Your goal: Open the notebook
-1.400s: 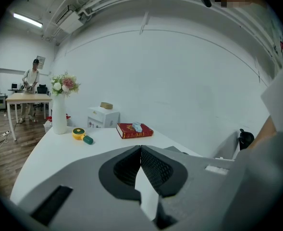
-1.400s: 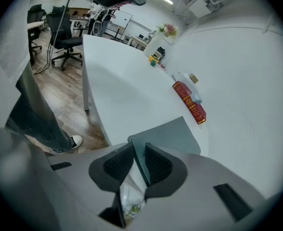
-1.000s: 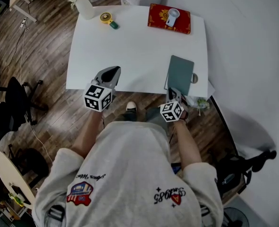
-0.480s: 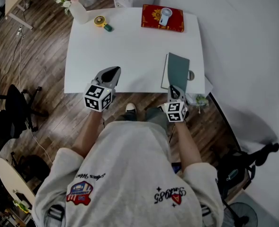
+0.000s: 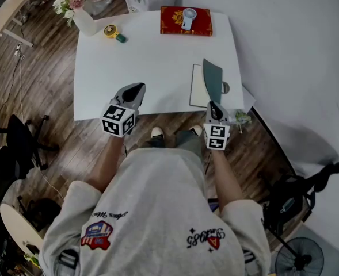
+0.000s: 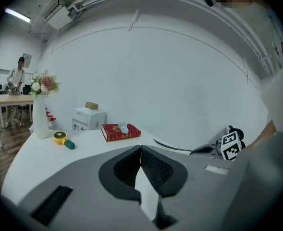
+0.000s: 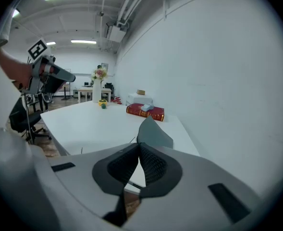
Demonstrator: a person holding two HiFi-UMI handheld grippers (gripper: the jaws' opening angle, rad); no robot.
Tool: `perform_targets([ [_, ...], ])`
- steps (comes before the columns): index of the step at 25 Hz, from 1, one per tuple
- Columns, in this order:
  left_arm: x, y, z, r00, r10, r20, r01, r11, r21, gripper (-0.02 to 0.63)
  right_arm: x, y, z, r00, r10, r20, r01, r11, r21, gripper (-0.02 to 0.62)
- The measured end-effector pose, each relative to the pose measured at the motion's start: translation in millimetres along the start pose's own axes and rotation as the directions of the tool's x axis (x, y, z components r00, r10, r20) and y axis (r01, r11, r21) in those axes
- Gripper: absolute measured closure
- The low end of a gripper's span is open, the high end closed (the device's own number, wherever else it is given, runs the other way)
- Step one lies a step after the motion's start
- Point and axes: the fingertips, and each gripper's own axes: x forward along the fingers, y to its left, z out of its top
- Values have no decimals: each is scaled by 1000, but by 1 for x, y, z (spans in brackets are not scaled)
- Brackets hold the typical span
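Observation:
The notebook [image 5: 198, 88] lies at the right of the white table [image 5: 152, 62]. Its grey-green cover [image 5: 212, 78] stands almost upright over a white first page. My right gripper [image 5: 213, 104] is shut on the cover's near edge; in the right gripper view the cover [image 7: 153, 131] rises out of the shut right gripper [image 7: 139, 146]. My left gripper [image 5: 132, 92] hovers over the table's front edge, well left of the notebook. It is shut with nothing in it, and the left gripper [image 6: 141, 148] shows its tips meeting. From the left gripper view the lifted cover [image 6: 172, 147] is seen edge-on.
A red book [image 5: 186, 20] with a small white object on it lies at the far edge. A vase of flowers [image 5: 77, 11] and a yellow round item [image 5: 111, 32] sit at the far left corner. A white wall runs along the table's right side.
My right gripper has risen and rolled with the cover in it, swinging the cover from flat to almost upright and baring the white page. The left gripper stays by the front edge.

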Motion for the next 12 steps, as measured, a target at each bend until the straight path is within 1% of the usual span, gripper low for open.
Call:
perform_targets([
  [2, 4, -5, 0, 1000, -10, -2, 10, 1000, 4, 602, -6, -10, 1, 1000, -24, 16, 23, 997, 67, 580],
  [5, 10, -12, 1, 1000, -26, -6, 26, 1000, 10, 602, -15, -28, 2, 996, -72, 47, 63, 983, 171, 580],
  [8, 18, -19, 2, 999, -41, -9, 41, 999, 16, 602, -22, -47, 0, 989, -127, 70, 106, 962, 253, 578],
  [12, 27, -31, 3, 998, -59, -17, 60, 998, 23, 602, -35, -72, -9, 980, -183, 73, 146, 923, 355, 578],
])
